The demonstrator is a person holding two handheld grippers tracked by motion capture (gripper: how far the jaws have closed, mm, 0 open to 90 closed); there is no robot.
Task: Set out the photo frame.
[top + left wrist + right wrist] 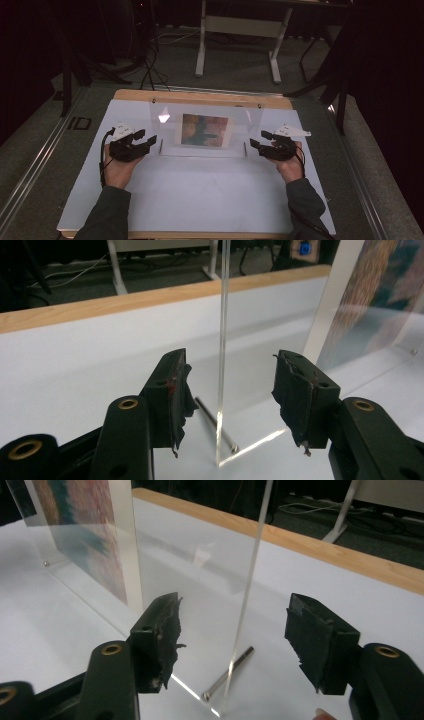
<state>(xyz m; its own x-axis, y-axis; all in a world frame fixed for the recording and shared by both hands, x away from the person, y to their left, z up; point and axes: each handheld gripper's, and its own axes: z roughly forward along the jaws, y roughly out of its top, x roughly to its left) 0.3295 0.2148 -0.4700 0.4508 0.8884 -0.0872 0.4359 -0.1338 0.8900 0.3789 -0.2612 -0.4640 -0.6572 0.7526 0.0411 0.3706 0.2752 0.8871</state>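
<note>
Framing: a clear acrylic picture stand (205,131) is seen upright at mid-tabletop, toward 12 o'clock from the person, on the white tabletop (200,200).
Insert: a printed picture (206,130) is held within the panel, facing the person.
Long axis: the panel is judged to run from 9 o'clock to 3 o'clock across the tabletop, one end edge toward each hand.
Left hand-held gripper (142,140): held at the 9 o'clock end of the stand, jaws spread wide, nothing gripped.
Left gripper view: the panel's end edge (221,340) is seen upright between the two jaws, nearer the left-hand one and touching neither; a metal pin (216,424) is seen at its foot.
Right hand-held gripper (261,139): held at the 3 o'clock end, jaws likewise wide, nothing gripped.
Right gripper view: the other end edge (247,595) is seen between the jaws, clear of both, with a second pin (227,681) lying at the base.
Nearer hand: neither is judged nearer; the two are placed about evenly, one at each end.
Governing relation: each edge is already bracketed, so closure across the panel's thickness is judged to be what a grasp would call for.
Risk (judgement): thin, smooth acrylic may slip or tip if the two sides are not closed together.
Surroundings: a wooden tabletop rim (200,95) is seen at 12 o'clock.
</note>
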